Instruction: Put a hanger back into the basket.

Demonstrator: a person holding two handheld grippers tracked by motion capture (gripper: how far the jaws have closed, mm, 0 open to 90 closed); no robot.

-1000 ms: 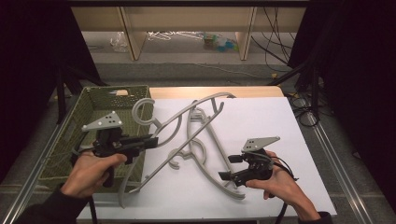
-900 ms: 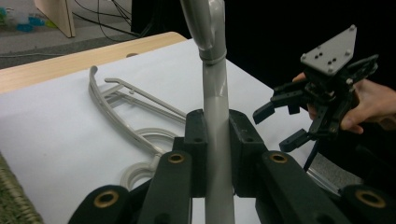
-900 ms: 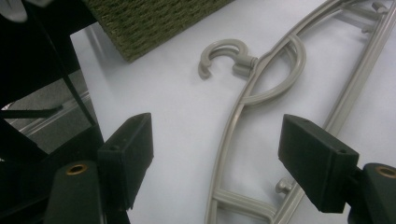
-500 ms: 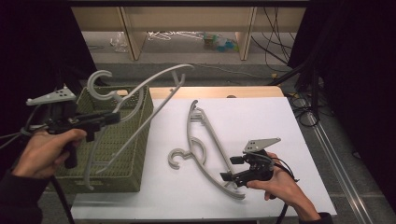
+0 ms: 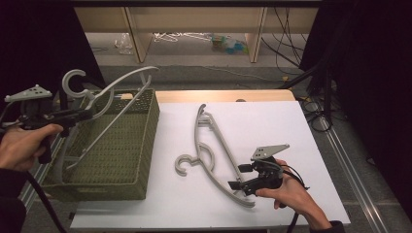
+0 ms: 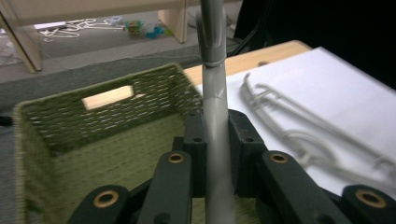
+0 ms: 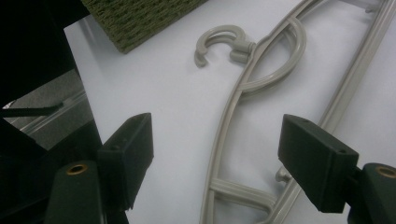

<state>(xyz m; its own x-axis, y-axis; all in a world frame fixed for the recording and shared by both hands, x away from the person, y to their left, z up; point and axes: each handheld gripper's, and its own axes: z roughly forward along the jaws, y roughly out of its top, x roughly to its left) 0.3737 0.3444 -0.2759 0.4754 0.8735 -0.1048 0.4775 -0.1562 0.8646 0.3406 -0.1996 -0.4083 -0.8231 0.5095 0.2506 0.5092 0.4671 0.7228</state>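
Note:
My left gripper [image 5: 86, 114] is shut on a grey plastic hanger [image 5: 124, 78] and holds it tilted over the green woven basket [image 5: 151, 127], hook up, lower end down inside. In the left gripper view the hanger's bar [image 6: 215, 112] runs up between the closed jaws of the left gripper [image 6: 215, 135], with the basket [image 6: 70, 121] beneath. A second grey hanger [image 5: 214, 145] lies flat on the white table. My right gripper [image 5: 238, 177] rests open at its lower end. In the right gripper view the right gripper [image 7: 224, 144] straddles that hanger [image 7: 233, 102] without touching it.
The white tabletop [image 5: 277, 126] stretches right of the basket, with a wooden strip [image 5: 223, 95] along its far edge. Beyond it stand shelf legs and floor clutter [image 5: 223, 41]. Black cables [image 5: 316, 104] hang off the table's right side.
My left gripper lifted one hanger off the table and carried it left over the basket, then lowered its end into it. The right gripper stayed put and open.

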